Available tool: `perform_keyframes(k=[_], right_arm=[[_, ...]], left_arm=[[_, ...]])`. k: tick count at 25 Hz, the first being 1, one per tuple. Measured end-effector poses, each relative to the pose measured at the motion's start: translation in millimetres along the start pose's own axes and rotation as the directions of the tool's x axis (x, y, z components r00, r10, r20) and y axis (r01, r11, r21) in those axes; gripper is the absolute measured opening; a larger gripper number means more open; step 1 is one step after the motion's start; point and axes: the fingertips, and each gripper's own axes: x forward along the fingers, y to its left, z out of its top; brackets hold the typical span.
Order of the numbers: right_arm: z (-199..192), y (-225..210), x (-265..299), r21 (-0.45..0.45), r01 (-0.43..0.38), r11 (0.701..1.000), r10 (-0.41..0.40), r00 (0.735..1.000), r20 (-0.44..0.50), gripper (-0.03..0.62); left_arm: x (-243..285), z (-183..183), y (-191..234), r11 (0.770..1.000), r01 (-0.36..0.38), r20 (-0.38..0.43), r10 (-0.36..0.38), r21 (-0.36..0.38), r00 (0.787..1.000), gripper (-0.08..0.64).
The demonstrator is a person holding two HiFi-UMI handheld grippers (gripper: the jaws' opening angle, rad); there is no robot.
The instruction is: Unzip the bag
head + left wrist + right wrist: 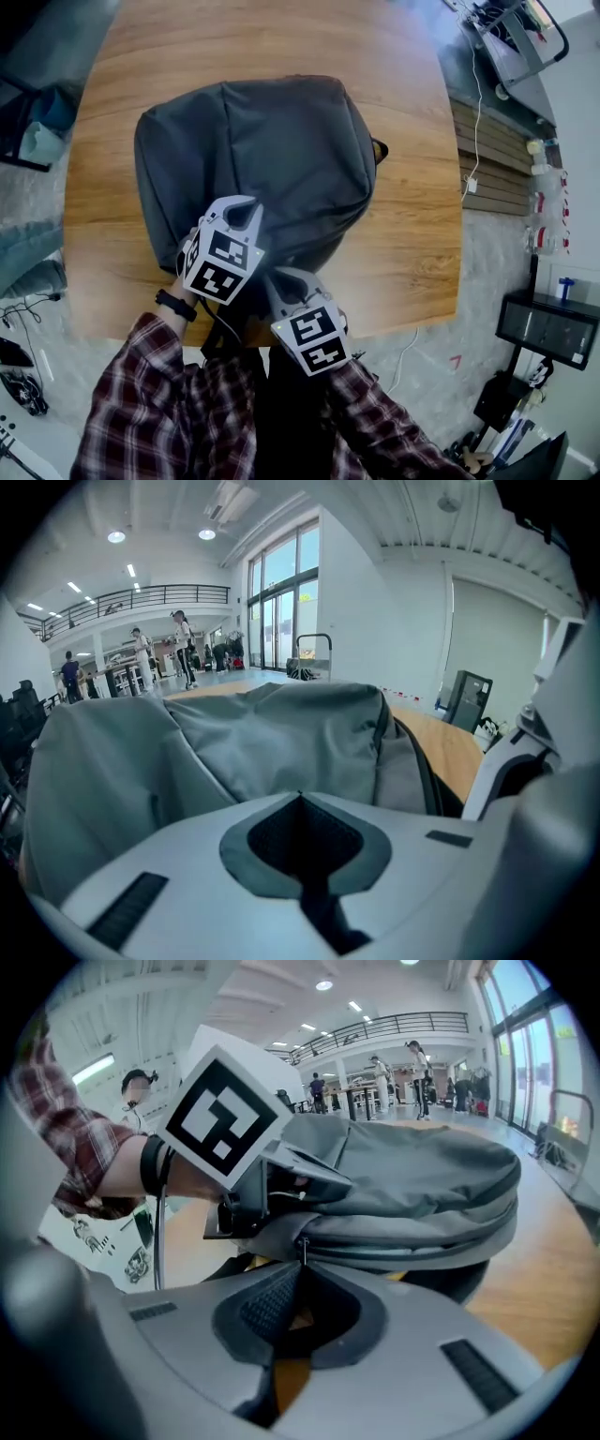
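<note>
Right claw [302, 1265] pinches zipper pull [303, 1244] on bag [412, 1185]

Wooden table [412, 187], perhaps a trolley [514, 42] beyond

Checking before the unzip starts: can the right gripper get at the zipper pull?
Likely yes: the right gripper looks shut on the zipper pull; the left gripper holds the bag alongside, not blocking.

The left claw [246, 214] and right claw [283, 279] sit side by side, jaws together.
</note>
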Motion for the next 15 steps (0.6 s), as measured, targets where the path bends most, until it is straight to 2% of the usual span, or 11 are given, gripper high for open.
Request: perform_keyframes(k=[3,7,10,12,15], right_arm=[[8.8,-11.9,-14.8,0.103,-0.034,0.994,0.028,0.998,0.052,0.011],[47.6,-31.6,-53.8,0.209,-0.076,0.975,0.029,0.975,0.22,0.011],[100.4,-26.5,-91.3,0.253,-0.187,0.949,0.077,0.918,0.389,0.011],[133.8,-11.4,-117.4,0.228,-0.269,0.936,0.132,0.866,0.483,0.011],[163.6,17.8,-158.6,0.172,-0.361,0.917,0.209,0.8,0.562,0.011]], left_arm=[[-20.0,24.7,12.7,0.998,-0.021,0.166,0.032,-0.062,0.986,0.009],[-71.6,64.5,10.9,0.986,-0.038,0.352,0.093,-0.162,0.931,0.009],[-123.9,96.0,2.9,0.97,-0.026,0.475,0.141,-0.24,0.869,0.009],[-159.8,116.3,-6.3,0.967,-0.024,0.539,0.163,-0.255,0.826,0.009],[-210.0,141.1,-28.6,0.963,-0.01,0.61,0.179,-0.27,0.772,0.009]])
